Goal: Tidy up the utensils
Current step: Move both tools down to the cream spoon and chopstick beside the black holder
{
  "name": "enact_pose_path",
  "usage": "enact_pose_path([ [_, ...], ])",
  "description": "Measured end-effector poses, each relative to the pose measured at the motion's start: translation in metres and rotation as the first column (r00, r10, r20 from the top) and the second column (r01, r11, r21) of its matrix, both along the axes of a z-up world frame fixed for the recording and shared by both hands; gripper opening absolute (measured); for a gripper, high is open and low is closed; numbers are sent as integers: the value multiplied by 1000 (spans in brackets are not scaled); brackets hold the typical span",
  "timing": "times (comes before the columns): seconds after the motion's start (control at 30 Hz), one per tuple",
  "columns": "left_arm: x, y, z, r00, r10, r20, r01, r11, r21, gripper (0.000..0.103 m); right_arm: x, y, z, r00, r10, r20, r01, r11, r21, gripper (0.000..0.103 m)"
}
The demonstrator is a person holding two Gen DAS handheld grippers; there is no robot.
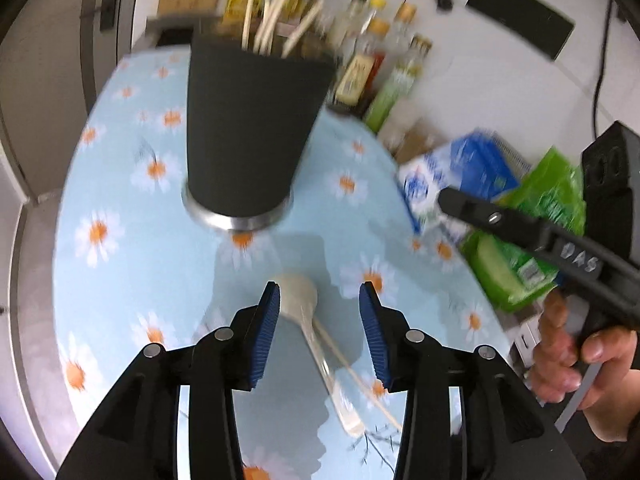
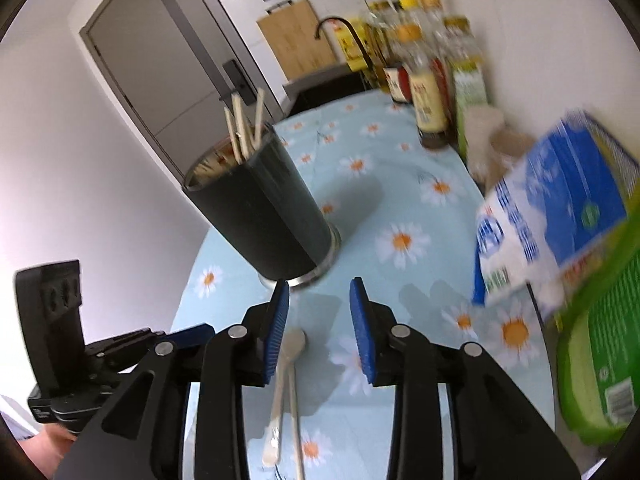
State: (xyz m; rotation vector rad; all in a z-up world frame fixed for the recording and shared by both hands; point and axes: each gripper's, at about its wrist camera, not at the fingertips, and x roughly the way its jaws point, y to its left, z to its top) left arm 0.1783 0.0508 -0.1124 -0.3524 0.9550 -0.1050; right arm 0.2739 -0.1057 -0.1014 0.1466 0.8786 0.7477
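Observation:
A black utensil holder (image 1: pixel 252 128) with several chopsticks stands on the daisy tablecloth (image 1: pixel 132 240). In front of it lie a pale spoon (image 1: pixel 298 296) and a single chopstick (image 1: pixel 352 372). My left gripper (image 1: pixel 319 292) hangs open just above the spoon's bowl, with nothing between its blue pads. The right gripper (image 1: pixel 452 202) reaches in from the right, held by a hand. In the right wrist view my right gripper (image 2: pixel 319 292) is open over the spoon (image 2: pixel 294 342) and the chopstick (image 2: pixel 296 412). The holder (image 2: pixel 268 216) stands just beyond it, and the left gripper (image 2: pixel 176 336) is at the lower left.
Sauce and oil bottles (image 2: pixel 430 92) line the wall at the back right. A blue-and-white carton (image 2: pixel 536 216) and a green packet (image 2: pixel 600 340) crowd the right side. The table's edge (image 1: pixel 60 216) curves along the left. A sink faucet (image 2: pixel 340 24) and a wooden board (image 2: pixel 296 36) sit beyond the table.

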Motion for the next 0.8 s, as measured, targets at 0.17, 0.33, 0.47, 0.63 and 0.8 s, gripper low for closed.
enact_pose_path([
  [0.17,9,-9,-27,988,22,-150,-24,1000,-8,40,-5,-21,-9,999,32,-35,-32,999,6,33],
  [0.33,21,-17,-37,969,85,-232,-60,992,114,40,-9,-41,-10,998,60,-31,-59,998,16,33],
  [0.47,31,-26,-47,943,99,-317,-53,987,150,40,-6,-60,-14,995,61,-78,-57,997,47,33],
  [0.63,42,-25,-53,916,126,-380,-62,982,177,39,-4,-76,-14,992,91,-91,-85,994,75,33],
  [0.8,55,-19,-55,890,142,-433,-77,983,164,38,-3,-88,-22,982,129,-138,-115,988,102,33],
])
